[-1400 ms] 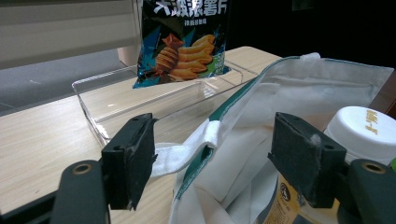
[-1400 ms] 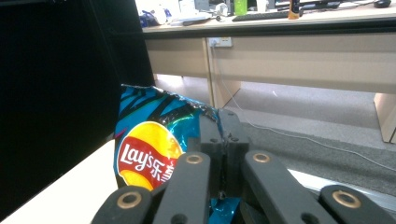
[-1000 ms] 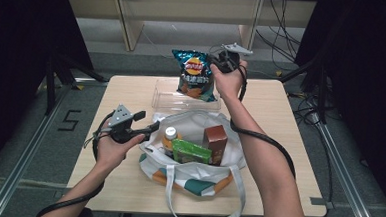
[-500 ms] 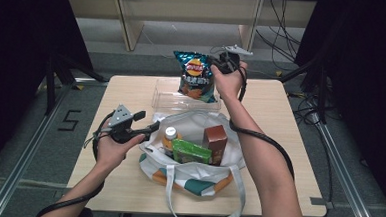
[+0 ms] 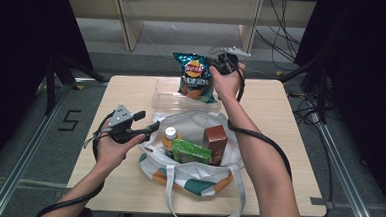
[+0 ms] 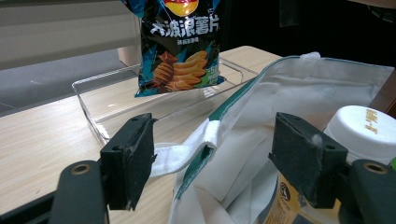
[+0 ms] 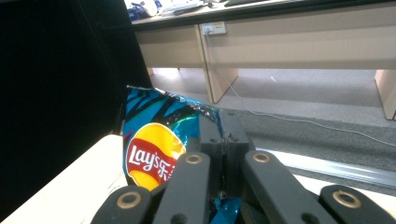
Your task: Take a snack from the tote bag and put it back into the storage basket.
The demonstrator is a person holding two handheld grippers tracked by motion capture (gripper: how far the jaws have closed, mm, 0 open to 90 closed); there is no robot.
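The right gripper [image 5: 217, 65] pinched the chip bag [image 5: 194, 77] above the clear tray [image 5: 164, 96]; the left gripper [image 5: 152, 128], jaws spread, straddled the tote's [image 5: 200, 120] rim beside the tray.

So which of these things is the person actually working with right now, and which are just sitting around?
In use:
- crisp bag, pinched in the right gripper, hanging over the clear tray
- tote bag, its rim strap between the open jaws of the left gripper

Just sitting in the tote bag:
- white-capped bottle
- green box
- brown carton
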